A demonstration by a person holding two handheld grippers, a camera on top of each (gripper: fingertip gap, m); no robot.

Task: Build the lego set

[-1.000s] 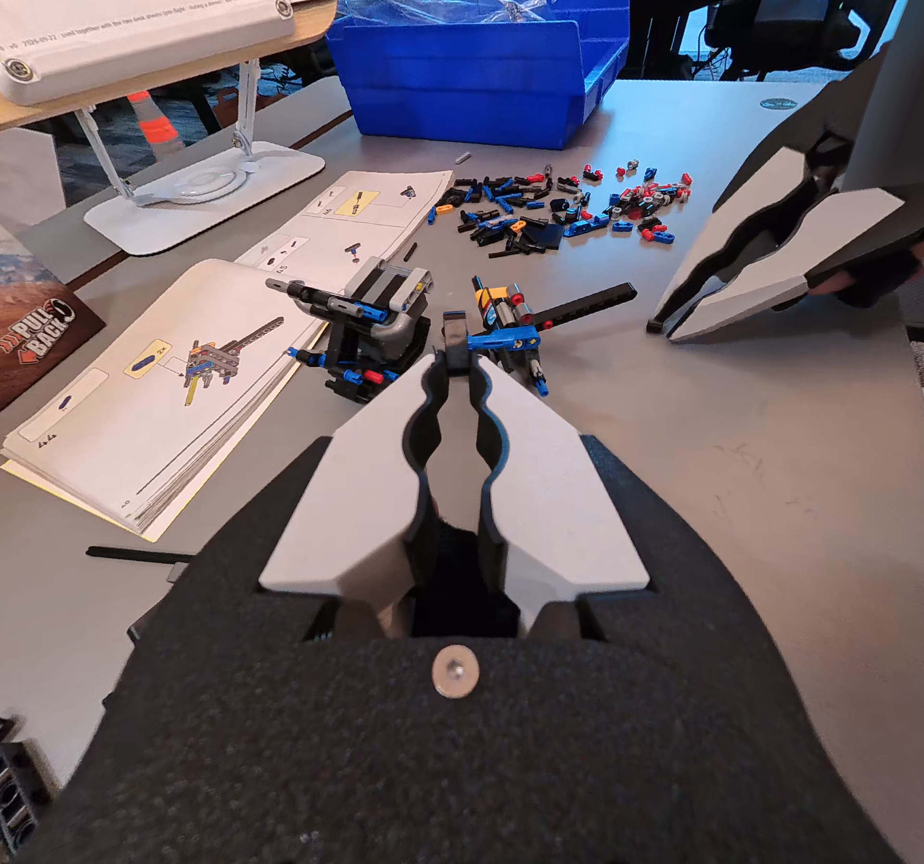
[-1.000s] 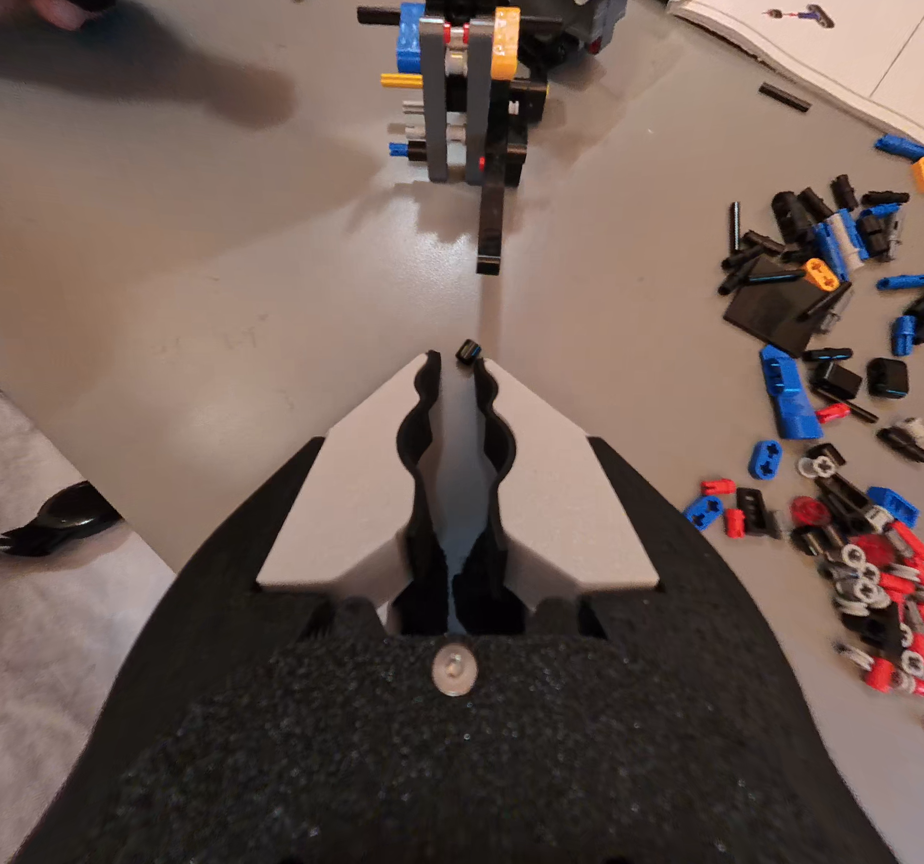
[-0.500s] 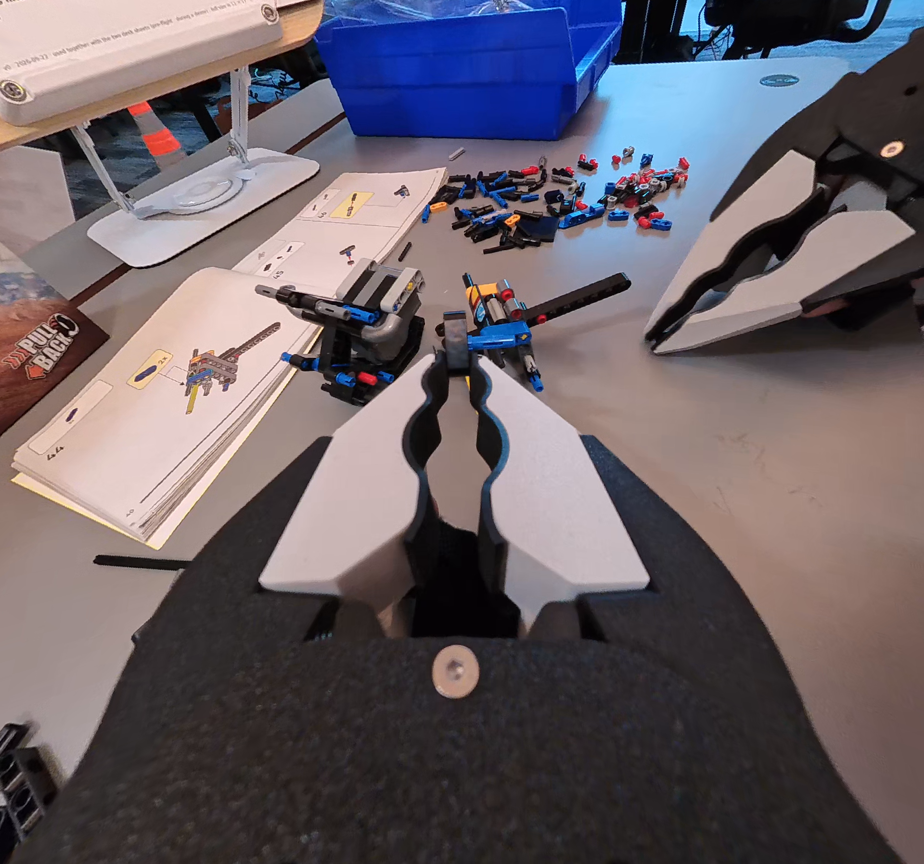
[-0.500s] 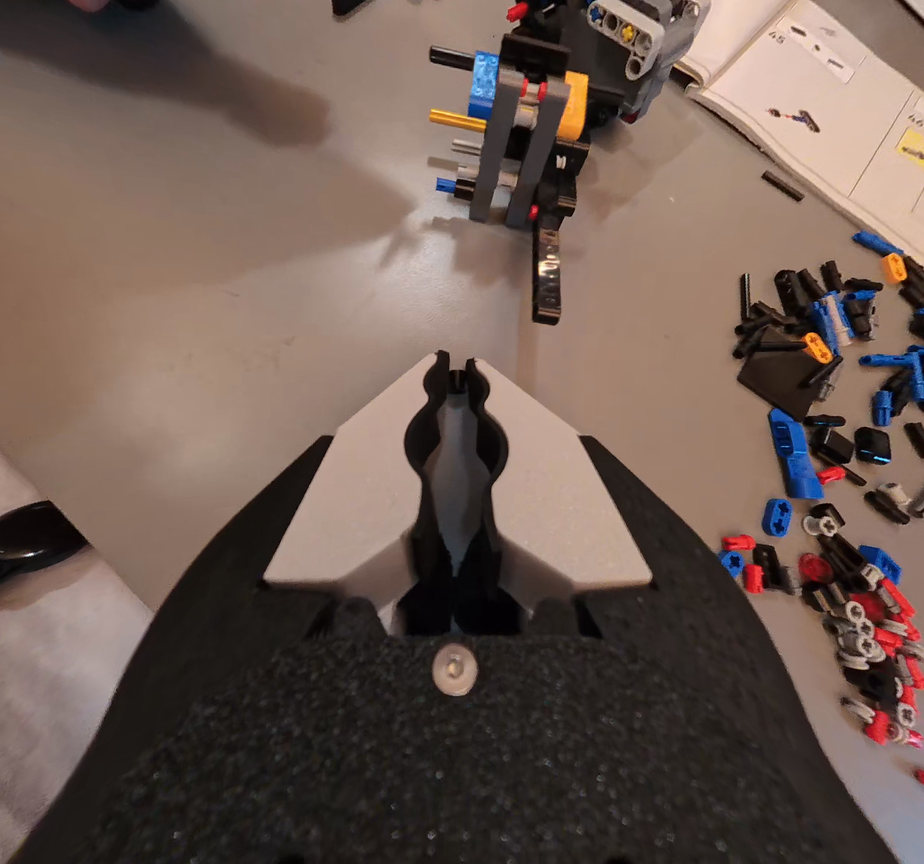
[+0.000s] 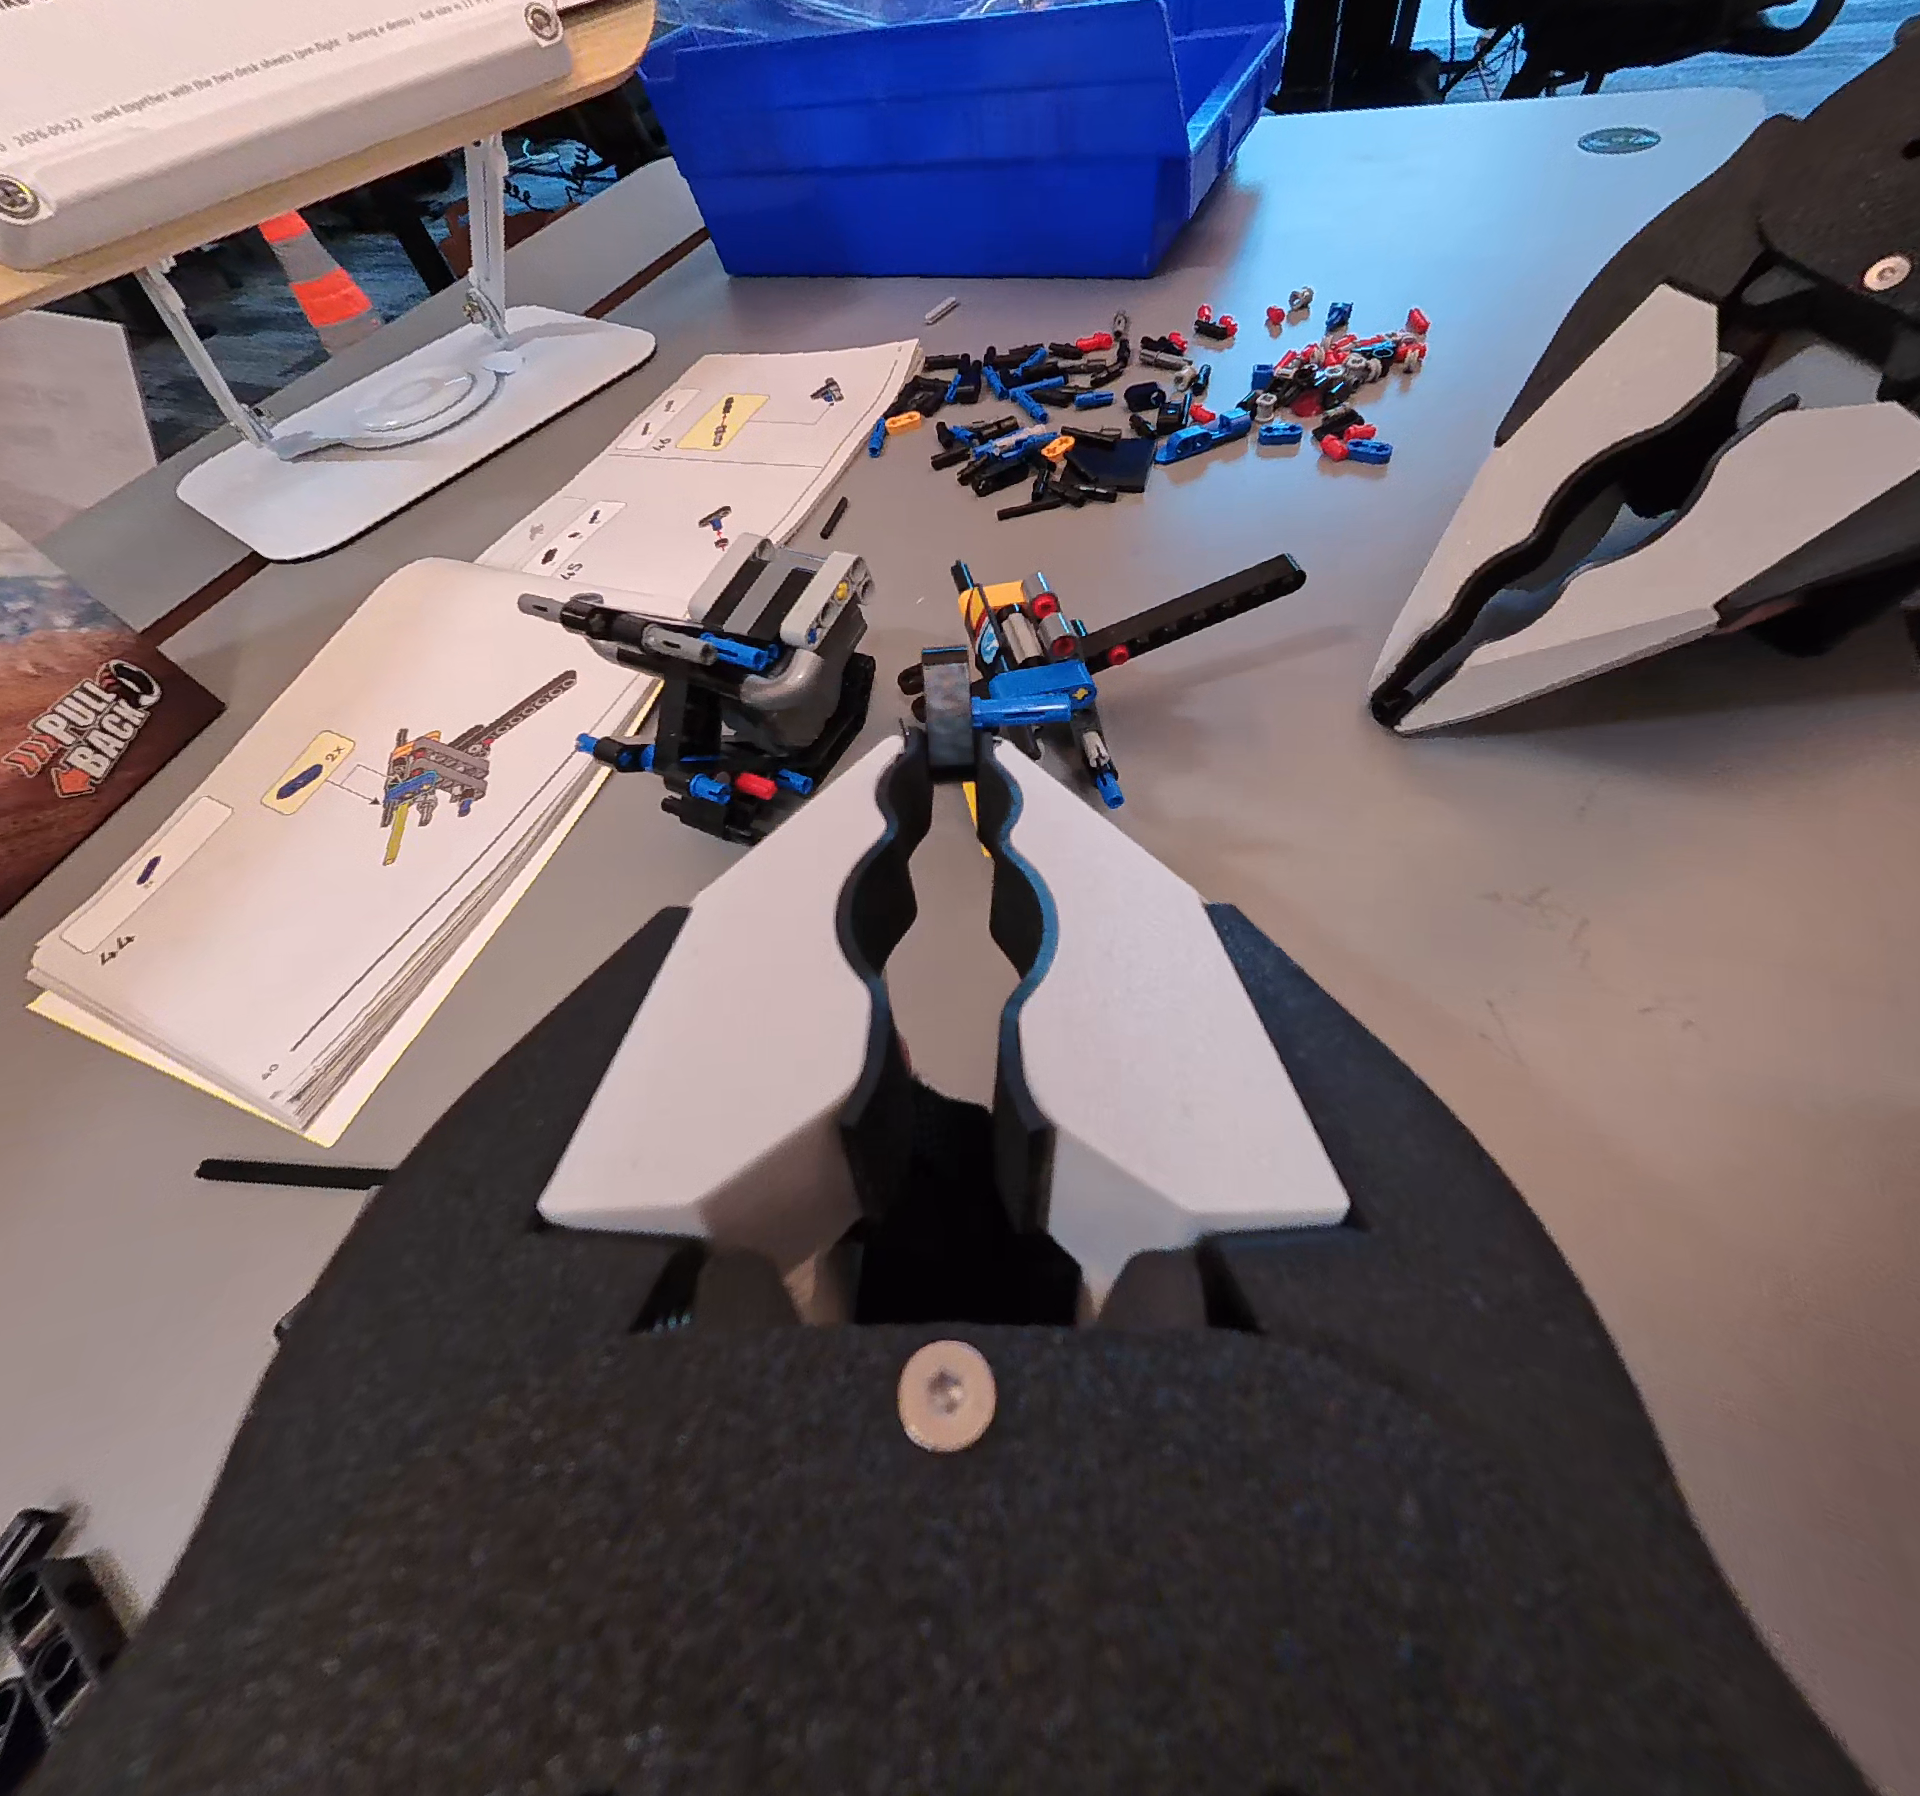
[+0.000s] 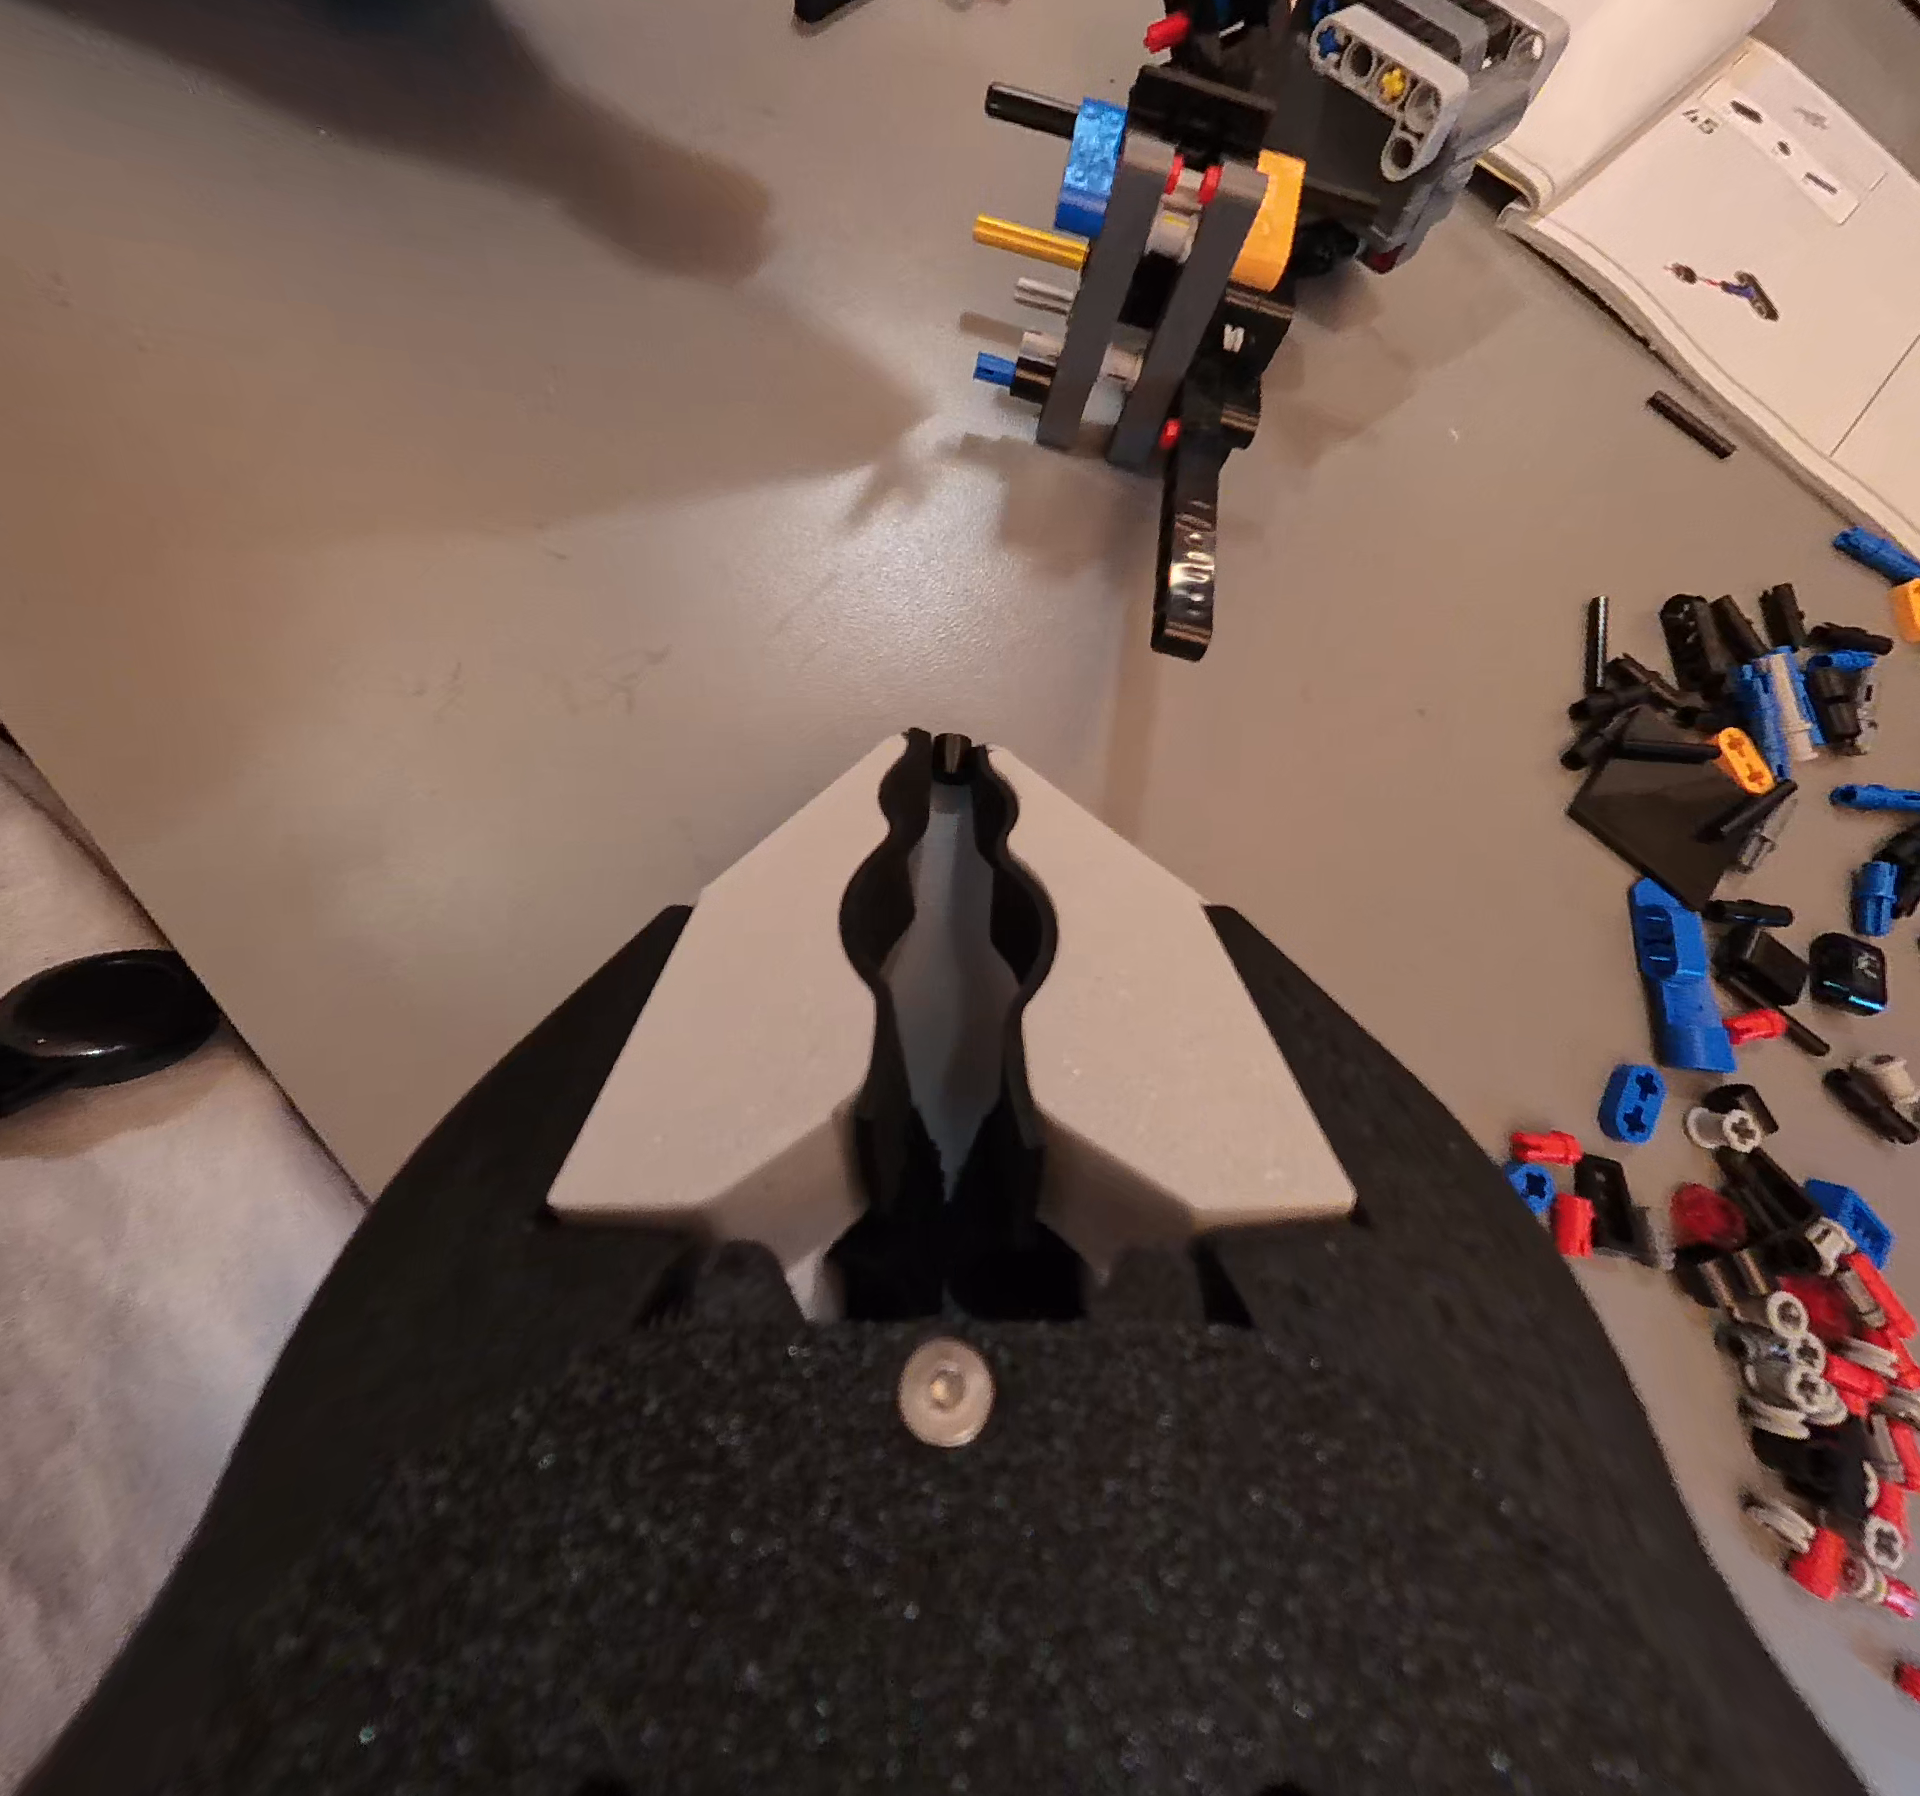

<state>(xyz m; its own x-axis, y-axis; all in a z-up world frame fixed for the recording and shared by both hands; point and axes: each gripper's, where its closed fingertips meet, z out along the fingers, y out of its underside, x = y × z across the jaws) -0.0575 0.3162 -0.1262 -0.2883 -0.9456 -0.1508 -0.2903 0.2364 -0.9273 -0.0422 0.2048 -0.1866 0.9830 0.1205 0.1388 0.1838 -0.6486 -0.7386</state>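
A small lego assembly point(image 5: 1023, 655) of blue, orange and grey parts with a long black beam stands on the grey table; it also shows in the right wrist view point(image 6: 1164, 292). My left gripper point(image 5: 948, 757) hangs just short of it, its jaws a narrow gap apart and empty, with a yellow axle showing through the gap. My right gripper point(image 6: 948, 747) is shut on a small black pin point(image 6: 948, 759) above bare table, well short of the assembly. It also shows in the left wrist view point(image 5: 1390, 707), tips low at the right.
A larger grey and black assembly point(image 5: 769, 666) stands beside the open instruction booklet point(image 5: 343, 811). Loose small parts point(image 5: 1143, 396) lie behind, before a blue bin point(image 5: 956, 136). A board on a white stand point(image 5: 416, 416) is far left. A black plastic utensil point(image 6: 94, 1019) lies off the table's edge. The gap from one gripper's tips to the other's is roughly 12 cm.
My right gripper closed on the small black pin that lay at its right fingertip and swung left, so the assembly now sits upper right. The left gripper has hardly moved.
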